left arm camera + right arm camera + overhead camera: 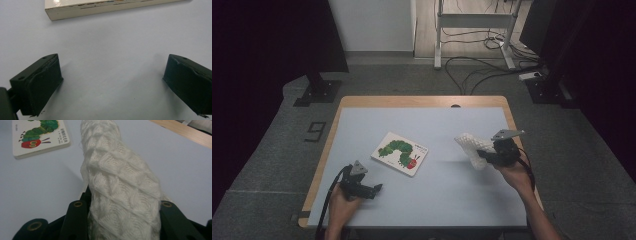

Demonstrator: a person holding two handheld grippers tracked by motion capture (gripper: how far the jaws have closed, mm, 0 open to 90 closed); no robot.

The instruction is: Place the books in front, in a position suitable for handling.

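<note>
**Knit roll clamped on the right, left gripper released**

Right gripper point(484, 156) clenched on a white knitted cloth roll point(473, 146), jaws pressing both flanks of the bundle in the right gripper view point(122, 220). Roll point(117, 177) sticking out past the jaws, lifted clear of the pale blue desk point(437, 200), well to the right of the caterpillar picture book point(400, 153). Book flat on the desk, cover up, red caterpillar head at its near corner point(37, 137).

Left gripper point(374, 190) resting low, below and to the left of the book, held by a hand point(343, 207) from the desk's near edge. Jaws spread wide with nothing but bare desk between point(111, 85); cream side edge of the book point(100, 8) just beyond the jaw tips, not touching.
</note>
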